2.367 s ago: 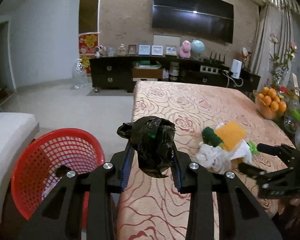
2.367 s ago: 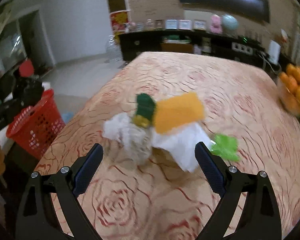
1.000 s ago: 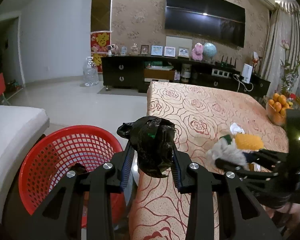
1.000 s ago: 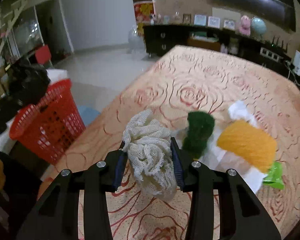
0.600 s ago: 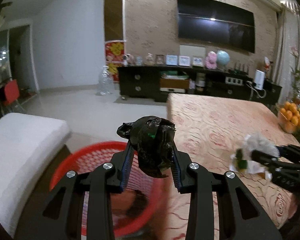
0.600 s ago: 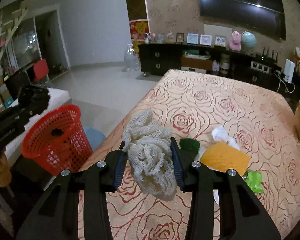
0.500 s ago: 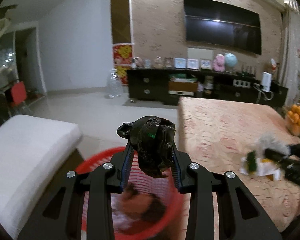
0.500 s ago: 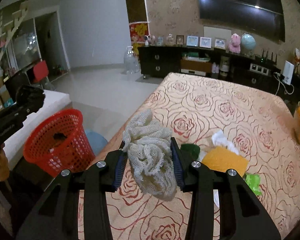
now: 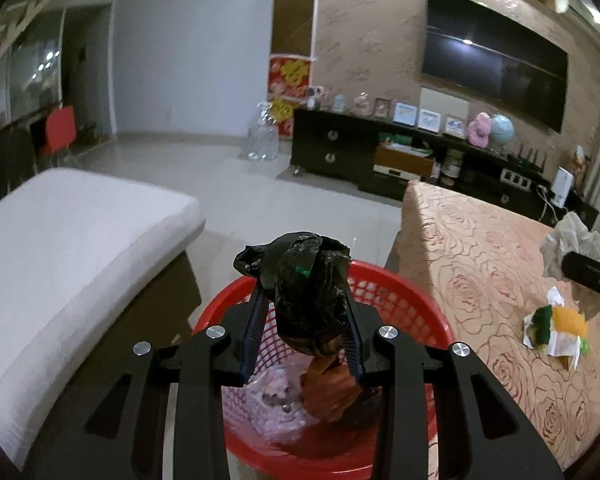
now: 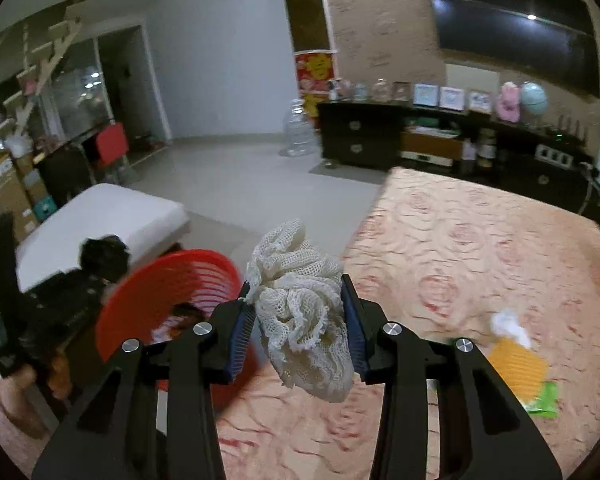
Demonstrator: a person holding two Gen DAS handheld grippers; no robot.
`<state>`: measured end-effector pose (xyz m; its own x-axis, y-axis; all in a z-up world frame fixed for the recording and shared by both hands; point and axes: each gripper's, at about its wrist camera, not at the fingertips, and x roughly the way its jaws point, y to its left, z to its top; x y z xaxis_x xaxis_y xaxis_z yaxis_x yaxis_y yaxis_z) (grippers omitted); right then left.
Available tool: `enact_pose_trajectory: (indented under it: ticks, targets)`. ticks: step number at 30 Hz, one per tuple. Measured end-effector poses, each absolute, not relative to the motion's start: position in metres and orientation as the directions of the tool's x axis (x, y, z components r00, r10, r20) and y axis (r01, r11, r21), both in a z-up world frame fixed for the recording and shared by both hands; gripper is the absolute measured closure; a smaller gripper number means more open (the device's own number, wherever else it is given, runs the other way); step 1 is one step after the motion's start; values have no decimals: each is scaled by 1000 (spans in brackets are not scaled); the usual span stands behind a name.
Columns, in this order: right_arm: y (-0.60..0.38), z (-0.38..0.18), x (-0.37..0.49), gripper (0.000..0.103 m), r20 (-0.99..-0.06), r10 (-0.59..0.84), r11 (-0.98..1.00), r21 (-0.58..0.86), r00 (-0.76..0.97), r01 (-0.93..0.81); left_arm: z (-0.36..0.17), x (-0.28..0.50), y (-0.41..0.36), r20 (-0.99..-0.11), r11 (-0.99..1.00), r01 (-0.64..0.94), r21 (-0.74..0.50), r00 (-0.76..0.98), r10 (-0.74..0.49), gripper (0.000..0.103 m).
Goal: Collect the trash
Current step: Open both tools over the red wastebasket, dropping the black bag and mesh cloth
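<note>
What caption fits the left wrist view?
Left gripper holding a black plastic bag above the red basket.

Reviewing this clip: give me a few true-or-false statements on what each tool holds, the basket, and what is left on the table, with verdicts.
1. The left tool is shut on a black bag. True.
2. The red basket is empty. False: it already holds trash, including a pale bag and something brown.
3. The right tool grips a cream mesh cloth. True.
4. The table has been cleared of trash. False: a yellow sponge, a white tissue and a green wrapper lie on it.
5. The black bag hangs above the basket. True.
</note>
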<state>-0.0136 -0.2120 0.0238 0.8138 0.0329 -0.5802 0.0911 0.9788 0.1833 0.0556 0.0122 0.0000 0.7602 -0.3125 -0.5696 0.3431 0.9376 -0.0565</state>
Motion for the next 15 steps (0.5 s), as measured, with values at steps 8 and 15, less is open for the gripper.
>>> enact_pose_trajectory:
  ticks: [8,15]
  targets:
    - [-163,18,32,63,-617,172,971,237,768,-27,-12,65,18,-629,943,328,-48,724,-284,70]
    - [-134,3,50,61,-662,226,965,251,714,-72,-16,69,19,-653,943,329,-48,704,-279,56]
